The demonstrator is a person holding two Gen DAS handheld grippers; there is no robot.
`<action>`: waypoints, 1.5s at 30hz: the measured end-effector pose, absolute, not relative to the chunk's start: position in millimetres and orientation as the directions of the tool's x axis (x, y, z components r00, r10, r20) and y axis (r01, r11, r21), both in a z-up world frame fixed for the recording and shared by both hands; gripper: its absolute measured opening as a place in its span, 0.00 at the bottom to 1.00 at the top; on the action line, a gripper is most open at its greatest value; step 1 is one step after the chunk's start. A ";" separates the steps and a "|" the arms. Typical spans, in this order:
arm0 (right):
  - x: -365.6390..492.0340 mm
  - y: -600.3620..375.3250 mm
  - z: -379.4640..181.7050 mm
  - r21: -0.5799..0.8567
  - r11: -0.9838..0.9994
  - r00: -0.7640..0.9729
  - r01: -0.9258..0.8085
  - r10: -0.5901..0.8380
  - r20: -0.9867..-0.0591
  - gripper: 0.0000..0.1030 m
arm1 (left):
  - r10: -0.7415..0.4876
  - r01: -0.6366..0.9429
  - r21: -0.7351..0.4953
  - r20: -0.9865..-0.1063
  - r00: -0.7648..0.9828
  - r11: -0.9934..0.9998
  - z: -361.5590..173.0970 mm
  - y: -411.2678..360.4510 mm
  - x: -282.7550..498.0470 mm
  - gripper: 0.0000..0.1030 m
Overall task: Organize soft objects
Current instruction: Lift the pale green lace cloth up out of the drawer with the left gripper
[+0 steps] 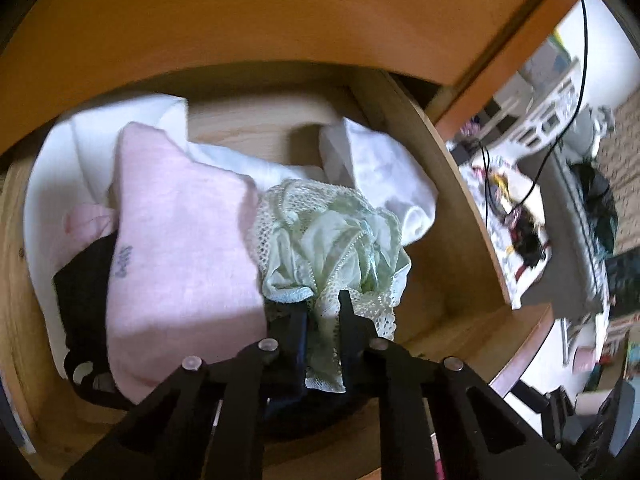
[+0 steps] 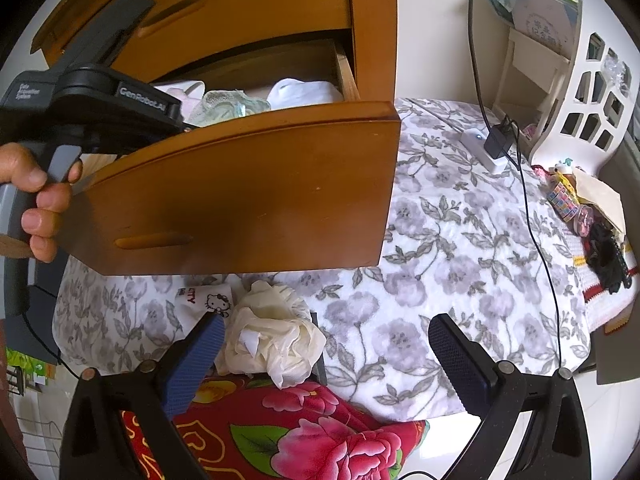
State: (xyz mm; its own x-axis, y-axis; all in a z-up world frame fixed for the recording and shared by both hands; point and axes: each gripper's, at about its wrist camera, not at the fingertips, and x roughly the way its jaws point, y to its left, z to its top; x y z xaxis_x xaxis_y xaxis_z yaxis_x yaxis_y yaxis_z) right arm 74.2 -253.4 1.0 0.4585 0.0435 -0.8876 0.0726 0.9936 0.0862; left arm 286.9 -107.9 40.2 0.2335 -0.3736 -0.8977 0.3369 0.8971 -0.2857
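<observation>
Wooden drawer (image 1: pixel 452 184) holds folded garments already; your left gripper (image 1: pixel 320 312) pinches the pale-green lace garment (image 1: pixel 332 236) inside. Right gripper (image 2: pixel 324 344) gapes empty; crumpled cream cloth (image 2: pixel 272 340), at its ten o'clock, remains.

Both wrist views downward, drawer (image 2: pixel 248 184) shared

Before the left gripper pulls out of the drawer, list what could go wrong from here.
1. The left gripper is shut on the green lace garment, which lies over a dark garment; lifting may drag that along.
2. The lace mesh could catch on the fingertips and tear or fail to release.
3. The pink cloth lies against the lace and may get rumpled.
</observation>
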 end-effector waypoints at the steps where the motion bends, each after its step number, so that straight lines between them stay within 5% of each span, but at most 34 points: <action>1: 73.9 -253.7 1.2 0.086 0.994 0.459 0.074 0.042 -0.887 1.00 | -0.378 0.326 -0.290 -0.893 0.247 0.900 41.6 -104.0 286.8 0.12; 45: 58.4 -236.4 26.1 0.055 0.998 0.499 0.043 0.026 -0.866 1.00 | -0.288 0.123 -0.323 -0.536 0.793 0.939 210.0 51.4 196.8 0.09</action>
State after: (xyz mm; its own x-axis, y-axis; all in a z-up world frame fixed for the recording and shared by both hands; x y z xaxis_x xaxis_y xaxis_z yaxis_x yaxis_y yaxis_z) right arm 58.4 -236.4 26.1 0.4992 0.0261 -0.8661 0.0435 0.9975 0.0551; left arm 196.8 51.4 210.0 0.7931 -0.2884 -0.5365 0.1232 0.9385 -0.3225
